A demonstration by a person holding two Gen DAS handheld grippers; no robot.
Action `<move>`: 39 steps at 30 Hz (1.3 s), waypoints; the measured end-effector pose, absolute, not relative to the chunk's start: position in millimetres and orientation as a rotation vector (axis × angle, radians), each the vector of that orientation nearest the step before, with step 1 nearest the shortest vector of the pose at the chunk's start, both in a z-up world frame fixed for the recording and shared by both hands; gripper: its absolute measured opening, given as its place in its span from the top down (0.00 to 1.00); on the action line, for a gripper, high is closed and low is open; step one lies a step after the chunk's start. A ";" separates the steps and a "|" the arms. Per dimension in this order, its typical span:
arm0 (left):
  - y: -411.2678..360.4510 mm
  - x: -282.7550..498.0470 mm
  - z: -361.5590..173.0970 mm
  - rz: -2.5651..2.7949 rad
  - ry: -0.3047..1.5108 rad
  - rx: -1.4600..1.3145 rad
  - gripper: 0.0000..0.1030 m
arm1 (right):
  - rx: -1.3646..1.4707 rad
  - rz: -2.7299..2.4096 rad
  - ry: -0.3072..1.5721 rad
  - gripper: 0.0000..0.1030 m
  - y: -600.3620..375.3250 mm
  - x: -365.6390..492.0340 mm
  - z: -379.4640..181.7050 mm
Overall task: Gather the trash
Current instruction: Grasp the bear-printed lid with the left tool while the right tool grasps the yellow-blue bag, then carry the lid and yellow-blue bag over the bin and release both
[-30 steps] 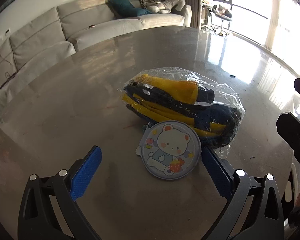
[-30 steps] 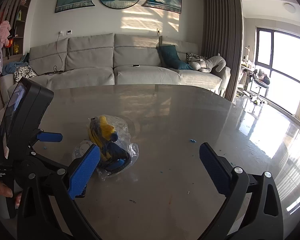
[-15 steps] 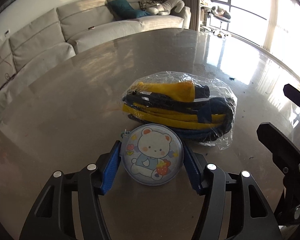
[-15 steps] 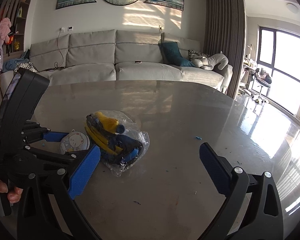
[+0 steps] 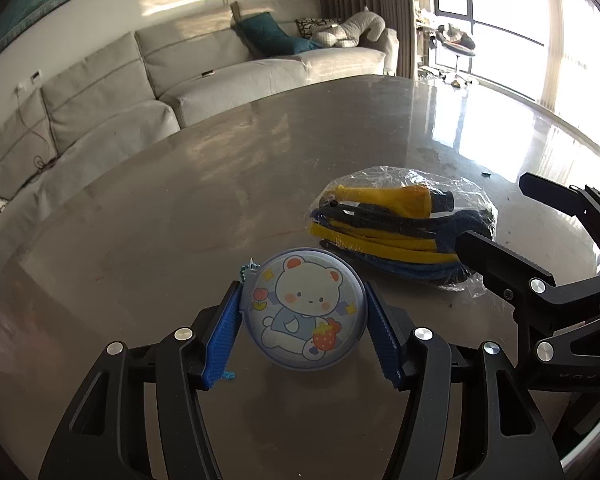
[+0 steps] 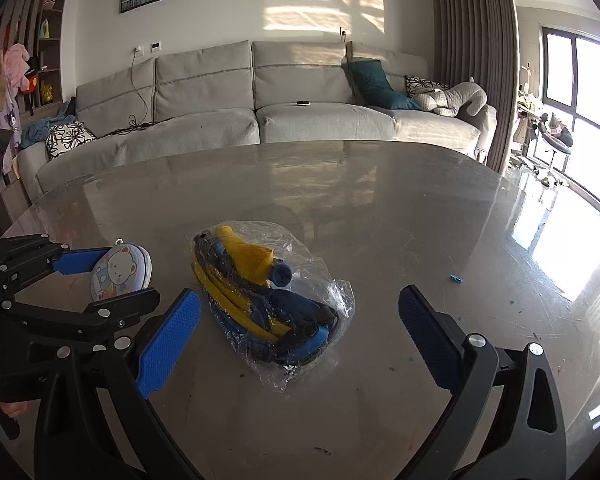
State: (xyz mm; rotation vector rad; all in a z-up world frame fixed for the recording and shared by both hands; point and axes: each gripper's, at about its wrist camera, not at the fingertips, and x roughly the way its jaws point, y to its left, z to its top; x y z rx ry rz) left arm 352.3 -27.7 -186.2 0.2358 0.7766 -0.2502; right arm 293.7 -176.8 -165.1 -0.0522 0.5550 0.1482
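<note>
Starting at your left, you have the left gripper (image 5: pixel 304 320) pinching a round bear tin (image 5: pixel 305 307), its blue pads (image 5: pixel 222 340) pressed against the tin's two sides. The tin shows a cartoon bear with a strawberry, and a small teal bead chain (image 5: pixel 245 270) hangs from its upper left edge. In the right wrist view the tin (image 6: pixel 121 271) appears tilted, with one blue pad behind it; whether its lower rim touches the table you cannot tell. Just beyond and to the right of the tin lies a clear plastic bag (image 5: pixel 404 232) on the grey table (image 5: pixel 160 208), stuffed with yellow and dark blue straps and a yellow sleeve with a dark blue cap. The bag sits near the tin, a little apart from it. Moving right, your right gripper (image 6: pixel 300 340) is spread wide, its two blue pads standing on either side of the bag (image 6: pixel 276 300) in that camera's view without touching it; nothing is held between them. From the left camera you see its black fingers (image 5: pixel 500 264) reaching in at the right edge, just beside the bag. Further right on the table rests a tiny blue scrap (image 6: pixel 456 279), well apart from everything. Behind the table runs a grey sofa (image 6: pixel 260 96).
</note>
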 end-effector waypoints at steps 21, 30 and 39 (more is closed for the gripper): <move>-29.9 348.8 -179.2 -0.233 0.738 0.240 0.43 | -0.011 0.220 0.683 0.85 -173.1 286.4 -160.8; -31.3 332.8 -163.6 -0.285 0.705 0.181 0.43 | -0.017 0.173 0.543 0.85 -187.8 240.2 -119.2; -53.7 308.5 -156.2 -0.367 0.670 0.197 0.43 | -0.045 0.107 0.490 0.84 -198.8 197.1 -111.2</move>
